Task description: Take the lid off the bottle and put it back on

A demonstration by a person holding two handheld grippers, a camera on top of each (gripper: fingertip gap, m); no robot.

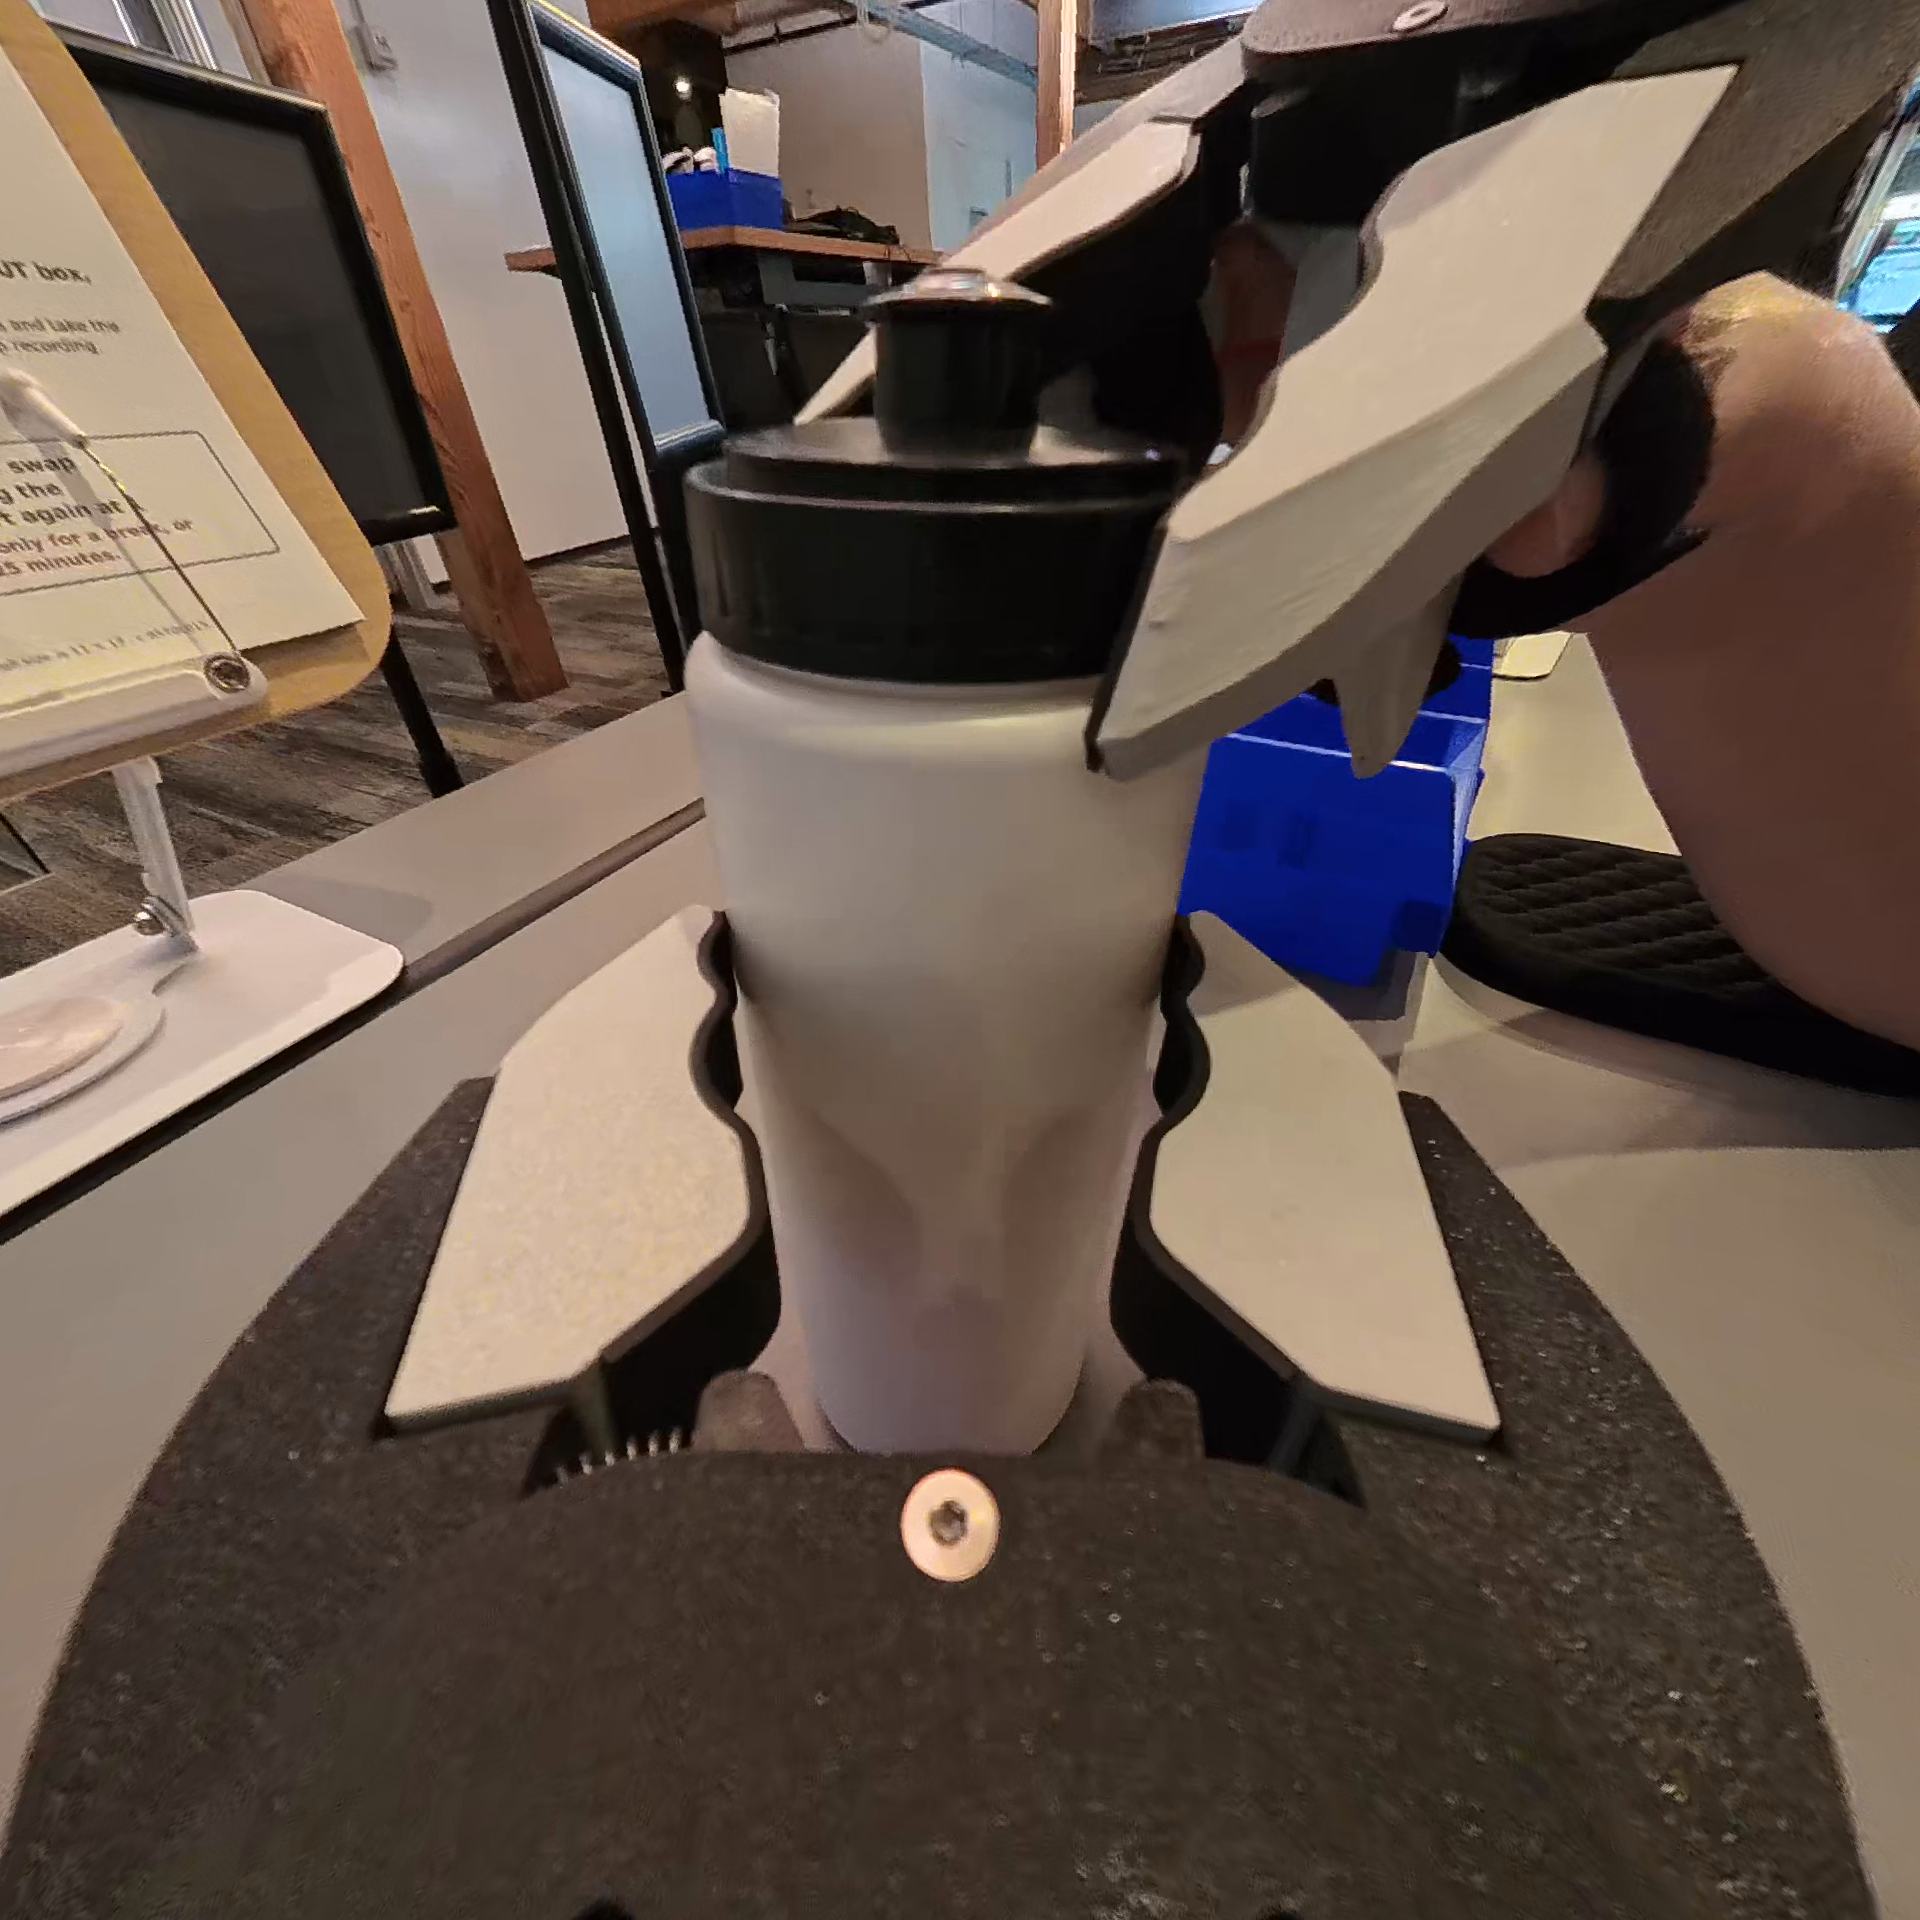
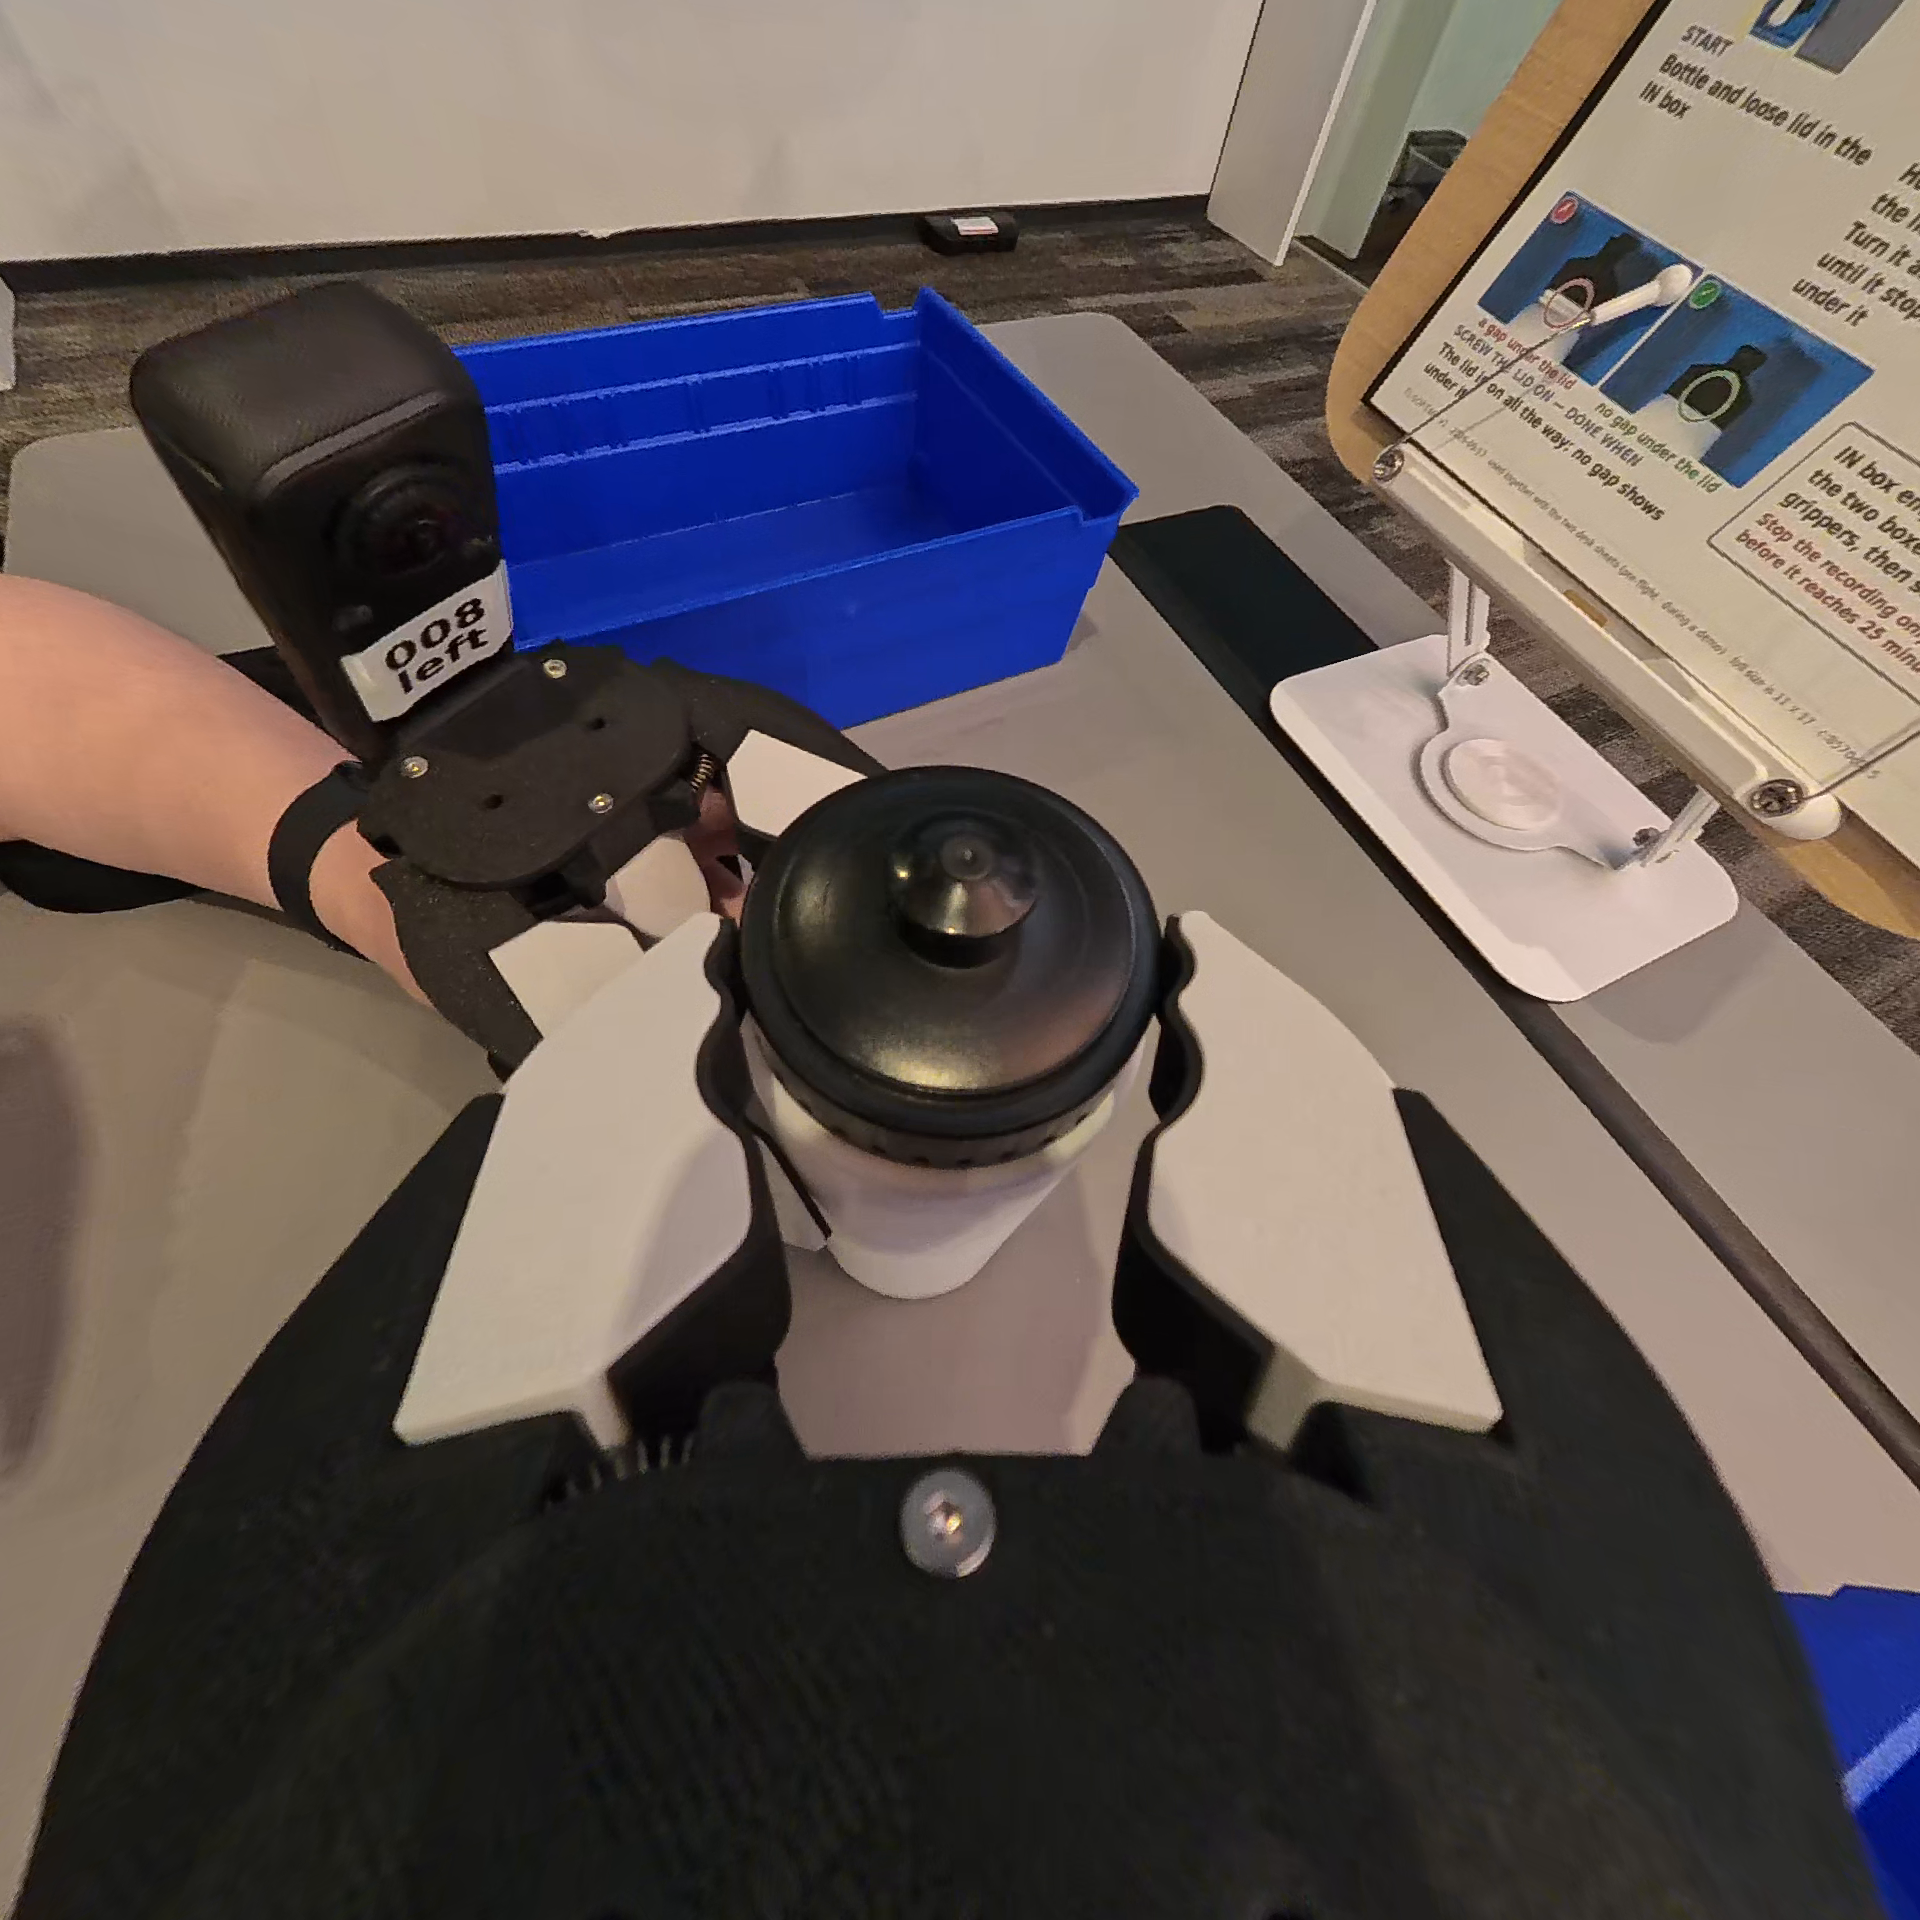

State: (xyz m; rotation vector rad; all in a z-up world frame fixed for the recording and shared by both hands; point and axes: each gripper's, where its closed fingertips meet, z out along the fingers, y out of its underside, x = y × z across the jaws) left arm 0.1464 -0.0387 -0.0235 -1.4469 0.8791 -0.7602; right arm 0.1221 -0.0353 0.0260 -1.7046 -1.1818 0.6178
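Blue bin [image 2: 790, 520] blocks the desk [image 2: 1195, 748] at eleven o'clock; sign stand [image 2: 1507, 821] at two; bare desk between.

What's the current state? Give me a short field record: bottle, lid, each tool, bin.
bottle: white bottle, upright on the grey table
lid: black lid, on the bottle
left tool: left tool, shut on the bottle body
right tool: right tool, fingers against the lid's sides from above
bin: blue bin, behind the bottle; nothing visible inside
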